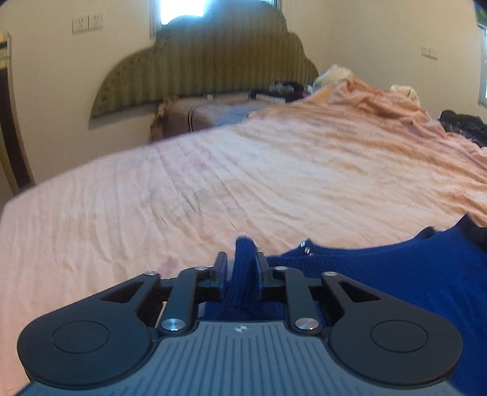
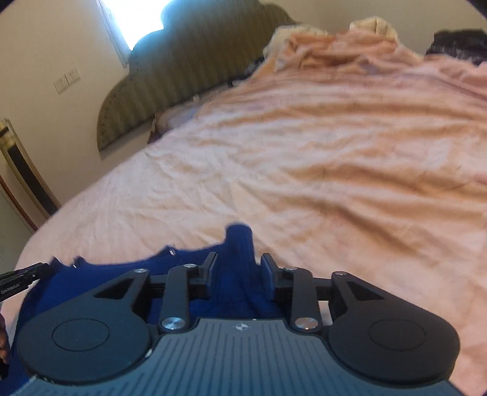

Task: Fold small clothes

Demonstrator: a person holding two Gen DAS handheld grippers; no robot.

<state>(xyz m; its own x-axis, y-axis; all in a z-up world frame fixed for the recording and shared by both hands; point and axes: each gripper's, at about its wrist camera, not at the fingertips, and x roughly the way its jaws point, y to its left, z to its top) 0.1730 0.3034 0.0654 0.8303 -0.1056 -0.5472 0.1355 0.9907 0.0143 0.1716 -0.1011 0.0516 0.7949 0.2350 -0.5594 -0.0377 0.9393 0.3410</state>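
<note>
While my left gripper (image 1: 242,265) and right gripper (image 2: 239,268) each pinch a bunched fold of the blue knit top (image 1: 395,274), either thin bite could slip. Uneven pulling would skew the fold toward twelve o'clock on the pink sheet (image 1: 213,182).

— Premises?
— A home bedroom. A bed (image 1: 213,182) under a wrinkled pink sheet (image 2: 304,152) stood against a padded headboard (image 1: 213,61).
— Further evidence?
— Wall switches (image 1: 87,22), a window (image 2: 127,18), and clothes (image 1: 462,125) heaped on the bed.
</note>
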